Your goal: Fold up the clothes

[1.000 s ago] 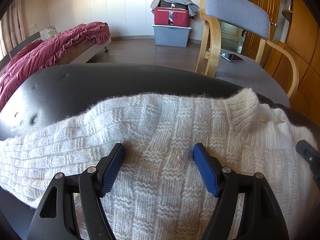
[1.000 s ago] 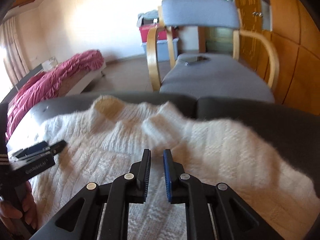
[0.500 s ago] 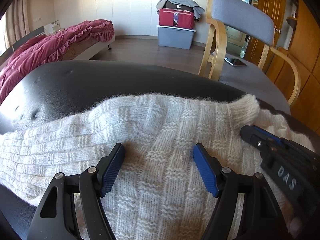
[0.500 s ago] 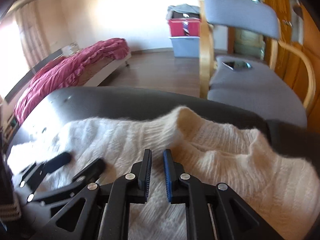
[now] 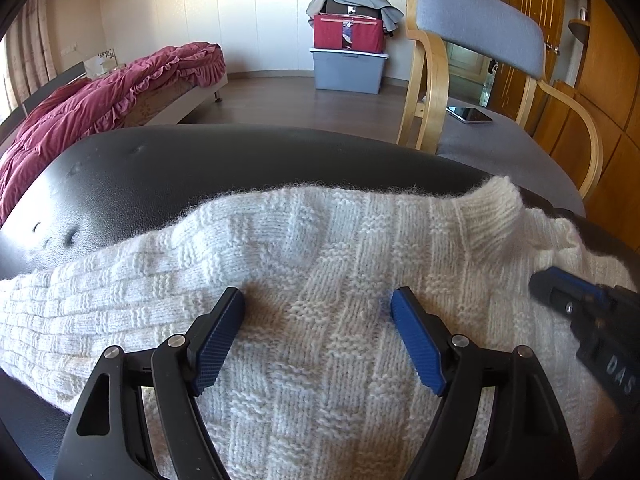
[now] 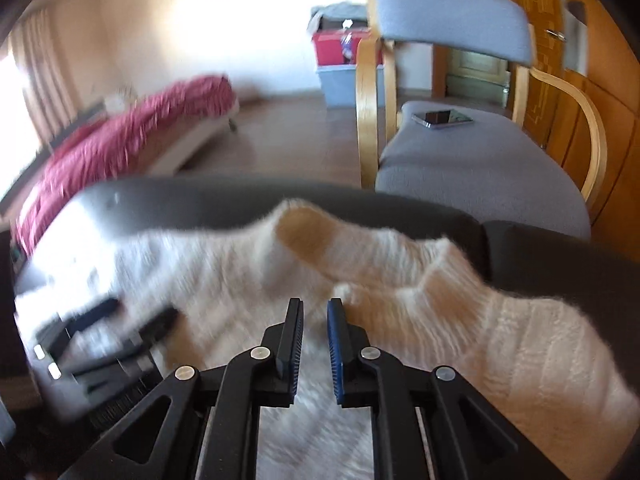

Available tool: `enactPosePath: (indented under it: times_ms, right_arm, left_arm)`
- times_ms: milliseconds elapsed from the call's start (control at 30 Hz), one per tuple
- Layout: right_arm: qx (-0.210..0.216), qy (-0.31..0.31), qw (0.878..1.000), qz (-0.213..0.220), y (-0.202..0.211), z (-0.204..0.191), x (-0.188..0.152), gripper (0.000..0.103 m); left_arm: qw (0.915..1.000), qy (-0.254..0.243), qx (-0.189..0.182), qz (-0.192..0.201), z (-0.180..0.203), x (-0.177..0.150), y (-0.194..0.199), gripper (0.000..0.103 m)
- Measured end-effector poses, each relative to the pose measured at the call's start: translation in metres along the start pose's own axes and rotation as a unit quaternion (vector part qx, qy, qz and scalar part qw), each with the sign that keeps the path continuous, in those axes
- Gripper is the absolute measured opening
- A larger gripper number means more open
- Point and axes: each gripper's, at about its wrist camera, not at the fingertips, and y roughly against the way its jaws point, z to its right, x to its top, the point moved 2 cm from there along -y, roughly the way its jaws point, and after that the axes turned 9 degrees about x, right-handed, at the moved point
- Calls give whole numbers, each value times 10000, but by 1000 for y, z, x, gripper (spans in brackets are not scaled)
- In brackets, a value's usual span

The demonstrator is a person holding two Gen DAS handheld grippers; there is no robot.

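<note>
This is a bedroom in a home. A low bed [image 5: 132, 92] with a rumpled crimson ruffled cover stands along the left wall by a curtained window, and a bentwood armchair [image 5: 480, 80] with grey cushions sits on the right with a phone [image 5: 469, 115] lying on its seat. Against the pale far wall a red fabric box [image 5: 348, 36] sits on a grey plastic storage bin [image 5: 348, 70] with grey clothing [image 5: 352, 0] heaped on top, and wooden doors and panelling line the right side above a wood floor [image 5: 304, 100].
</note>
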Motion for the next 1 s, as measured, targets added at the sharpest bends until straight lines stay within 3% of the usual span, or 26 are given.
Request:
enactPosePath:
  times_ms: [100, 233, 400, 533, 600, 1000]
  right_arm:
    - [-51, 268, 9996, -118, -1, -5, -5, 11]
    - [-473, 655, 9967, -41, -6, -12, -10, 11]
    - [-558, 229, 9980, 163, -1, 10, -7, 10]
    - [-79, -518, 9973, 524, 22, 32, -5, 13]
    - [-59, -781, 9949, 633, 38, 45, 0, 13]
    - [-553, -820, 9950, 142, 32, 86, -6, 15]
  left_arm:
    - [10000, 7, -13, 13, -1, 0, 0, 79]
    - [10000, 39, -73, 44, -3, -1, 1, 78]
    - [10000, -53, -44, 38, 0, -2, 1, 78]
    - [10000, -24, -75, 12, -1, -1, 0, 79]
    - [10000, -29, -71, 11, -1, -1, 0, 79]
    - [10000, -17, -80, 5, 1, -1, 0, 79]
